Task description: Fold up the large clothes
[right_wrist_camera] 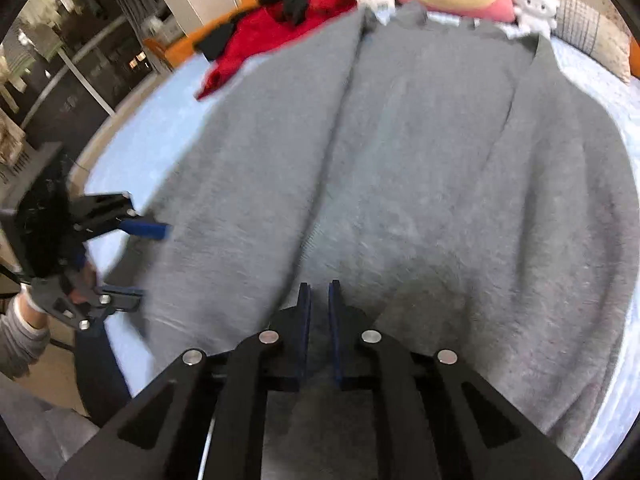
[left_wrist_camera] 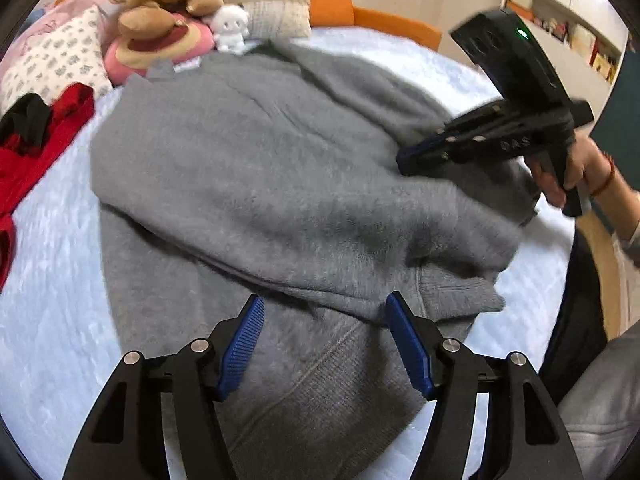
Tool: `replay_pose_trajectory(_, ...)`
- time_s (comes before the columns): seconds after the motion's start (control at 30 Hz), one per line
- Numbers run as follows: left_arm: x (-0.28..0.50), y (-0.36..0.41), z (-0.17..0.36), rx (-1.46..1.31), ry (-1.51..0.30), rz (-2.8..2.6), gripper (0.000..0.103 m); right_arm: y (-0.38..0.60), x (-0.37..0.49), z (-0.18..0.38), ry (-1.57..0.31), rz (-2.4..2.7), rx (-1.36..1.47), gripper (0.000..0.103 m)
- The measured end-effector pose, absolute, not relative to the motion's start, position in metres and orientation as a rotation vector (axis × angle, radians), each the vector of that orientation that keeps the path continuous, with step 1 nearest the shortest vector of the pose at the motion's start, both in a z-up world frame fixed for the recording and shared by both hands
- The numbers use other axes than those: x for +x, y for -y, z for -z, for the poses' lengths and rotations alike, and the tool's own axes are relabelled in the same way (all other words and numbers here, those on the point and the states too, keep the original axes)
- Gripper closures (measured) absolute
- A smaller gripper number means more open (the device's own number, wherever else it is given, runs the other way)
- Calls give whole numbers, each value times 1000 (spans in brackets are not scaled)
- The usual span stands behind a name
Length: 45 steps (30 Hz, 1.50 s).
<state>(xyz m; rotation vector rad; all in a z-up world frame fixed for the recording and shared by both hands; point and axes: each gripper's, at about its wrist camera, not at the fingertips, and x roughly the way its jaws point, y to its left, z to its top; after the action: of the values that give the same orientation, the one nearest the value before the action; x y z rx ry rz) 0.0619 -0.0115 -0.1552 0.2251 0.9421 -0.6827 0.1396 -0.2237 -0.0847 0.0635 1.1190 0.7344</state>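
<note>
A grey sweater (left_wrist_camera: 260, 168) lies spread over the bed (left_wrist_camera: 52, 320). Above its hem, the left gripper (left_wrist_camera: 324, 344) gapes empty; the right gripper (right_wrist_camera: 319, 300) is nearly closed, its grip uncertain.

Both wrist cameras look steeply down from close above, sharing the grey sweater (left_wrist_camera: 260, 168) on the bed (left_wrist_camera: 48, 312).

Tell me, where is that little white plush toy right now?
The white plush toy sits at the far end of the bed, just beyond the grey sweater, between the pink cushion and a beige knitted pillow.
</note>
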Motion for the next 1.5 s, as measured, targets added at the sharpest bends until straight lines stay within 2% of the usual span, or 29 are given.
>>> replay_pose_trajectory(0.2,46,18,131,186,-866,737,37,199,109,51,-1042,-836,11,92)
replay_pose_trajectory(0.43,45,26,177,311,-992,654,37,170,93,92,-1125,-771,-136,95)
replay_pose_trajectory(0.53,48,8,167,236,-994,674,37,163,83,83,-1081,-762,-178,92)
replay_pose_trajectory(0.57,51,-4,158,195,-979,667,37,159,78,74,-1049,-767,-180,89)
replay_pose_trajectory(0.6,54,-14,151,168,-969,663,37,153,75,68,-1022,-769,-184,84)
replay_pose_trajectory(0.63,60,-31,139,114,-950,649,36,145,69,57,-979,-784,-191,62)
replay_pose_trajectory(0.67,64,-46,130,79,-931,631,35,139,63,51,-953,-807,-191,24)
replay_pose_trajectory(0.7,66,-56,124,65,-918,615,34,130,57,45,-924,-832,-193,14)
replay_pose_trajectory(0.93,93,-121,87,64,-840,451,31,46,33,48,-870,-882,-237,19)
replay_pose_trajectory(1.23,107,-156,103,-57,-849,437,31,-39,12,100,-852,-787,-369,24)
replay_pose_trajectory(1.4,133,-158,107,-89,-853,459,29,-51,7,124,-813,-702,-497,32)
replay_pose_trajectory(1.5,165,-150,109,-97,-862,488,27,-45,8,128,-823,-716,-456,44)
